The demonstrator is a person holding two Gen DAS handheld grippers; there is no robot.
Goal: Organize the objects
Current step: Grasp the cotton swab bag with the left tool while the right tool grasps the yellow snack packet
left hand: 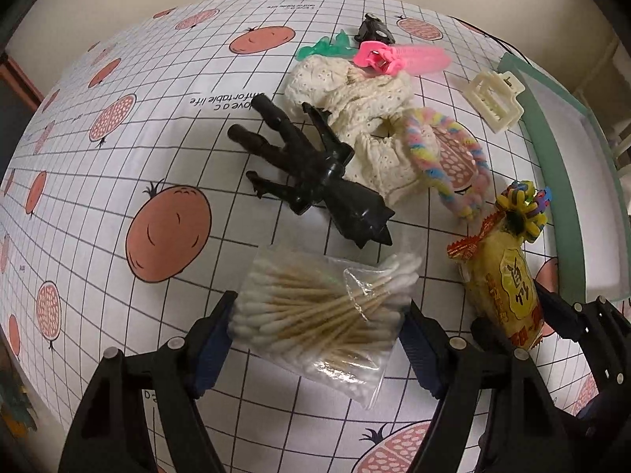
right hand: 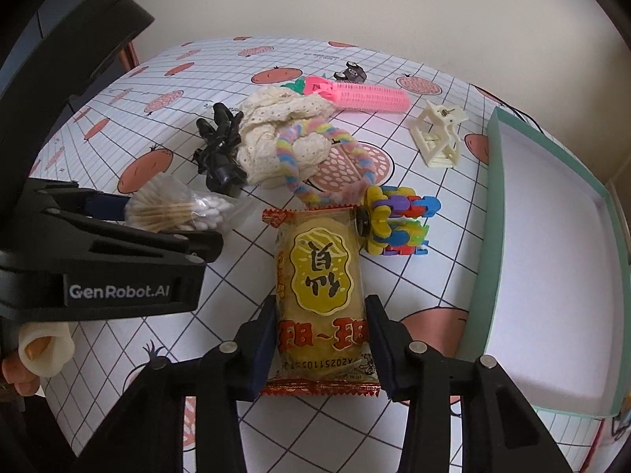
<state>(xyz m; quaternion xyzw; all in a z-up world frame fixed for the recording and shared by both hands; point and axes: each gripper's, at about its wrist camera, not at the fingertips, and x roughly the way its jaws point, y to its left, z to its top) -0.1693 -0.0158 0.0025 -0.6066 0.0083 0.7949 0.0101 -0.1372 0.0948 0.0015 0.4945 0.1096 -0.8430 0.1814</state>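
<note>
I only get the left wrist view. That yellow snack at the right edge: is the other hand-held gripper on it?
Observer: The right hand-held gripper has a finger on either side of the snack. I cannot tell if it is squeezing.
Operator: What's inside the box beside it?
Observer: The box shows only a bare white floor, as far as I can see.
Operator: Any writing on the gripper I'm looking from?
Observer: The left hand-held gripper reads GenRobot.AI on its side.
</note>
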